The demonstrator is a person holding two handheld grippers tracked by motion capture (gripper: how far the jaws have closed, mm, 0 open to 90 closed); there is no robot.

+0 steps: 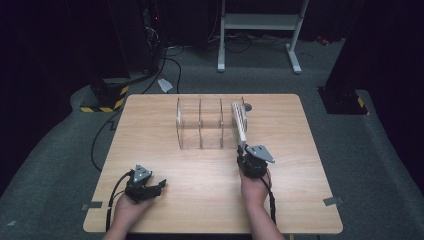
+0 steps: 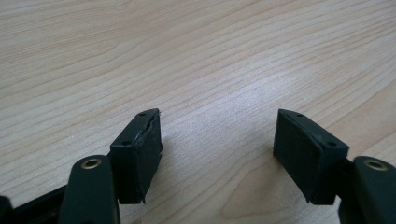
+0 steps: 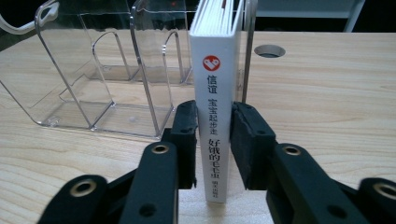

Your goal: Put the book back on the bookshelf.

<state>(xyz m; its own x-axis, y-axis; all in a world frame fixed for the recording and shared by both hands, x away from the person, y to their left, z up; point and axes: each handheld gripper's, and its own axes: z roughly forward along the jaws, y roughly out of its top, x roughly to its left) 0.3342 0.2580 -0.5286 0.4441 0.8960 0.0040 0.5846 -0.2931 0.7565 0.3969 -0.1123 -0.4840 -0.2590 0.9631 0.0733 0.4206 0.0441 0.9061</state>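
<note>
Table (image 1: 200,200): pale wood-grain top; a round cable hole (image 3: 270,50) near its far edge, right of centre.
Rack (image 1: 200,125): clear plastic file holder with upright dividers forming several slots, standing in the far half of the table, about midway between the left and right edges; its open fronts face the near edge.
Book (image 3: 215,112): slim white volume, upright, spine toward the person, red round emblem and dark printed characters on the spine; it stands at the rack's right end, its far part against the rack's rightmost clear wall, its near end projecting toward the near edge.
Right gripper (image 3: 215,144): held in the person's right hand, right of the table's centre; both black pads pressed flat on the book's covers low on the spine, so the book is clamped.
Left gripper (image 2: 217,144): in the left hand by the near left corner, resting low over bare wood; jaws spread wide, nothing between them.
Surroundings: grey carpet, black cables and a white metal stand beyond the far edge.
</note>
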